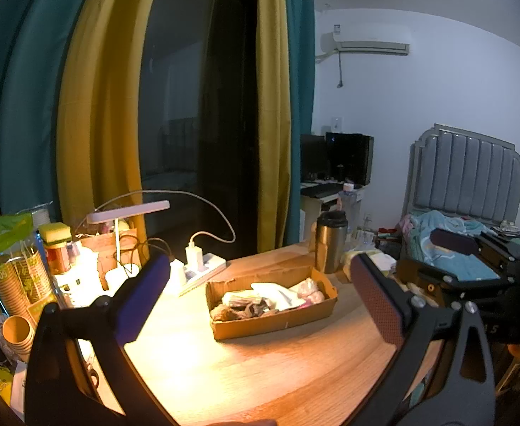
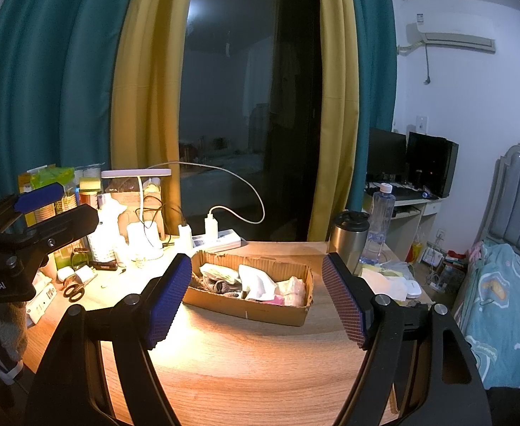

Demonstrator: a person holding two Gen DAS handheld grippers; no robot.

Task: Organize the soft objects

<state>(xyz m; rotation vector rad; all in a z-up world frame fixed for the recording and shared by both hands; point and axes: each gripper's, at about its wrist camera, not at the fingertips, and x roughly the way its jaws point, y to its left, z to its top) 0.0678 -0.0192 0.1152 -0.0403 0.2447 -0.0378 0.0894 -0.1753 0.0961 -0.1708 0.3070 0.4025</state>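
Observation:
A shallow cardboard box (image 1: 281, 323) (image 2: 245, 310) lies on the wooden table. It holds several soft things: white cloth (image 1: 277, 294) (image 2: 258, 280), a brown-grey knitted piece (image 1: 245, 310) (image 2: 217, 285) and pink-white pieces (image 1: 309, 293) (image 2: 290, 289). My left gripper (image 1: 260, 298) is open and empty, held above the table in front of the box. My right gripper (image 2: 256, 296) is open and empty, also in front of the box. The left gripper also shows at the left edge of the right wrist view.
A steel tumbler (image 1: 330, 241) (image 2: 348, 239) stands behind the box's right end, with a water bottle (image 2: 378, 222) behind it. A lit desk lamp (image 1: 128, 211), a power strip (image 2: 217, 241), paper cups (image 1: 15, 280) and scissors (image 2: 73, 291) crowd the left. A bed (image 2: 501, 305) is to the right.

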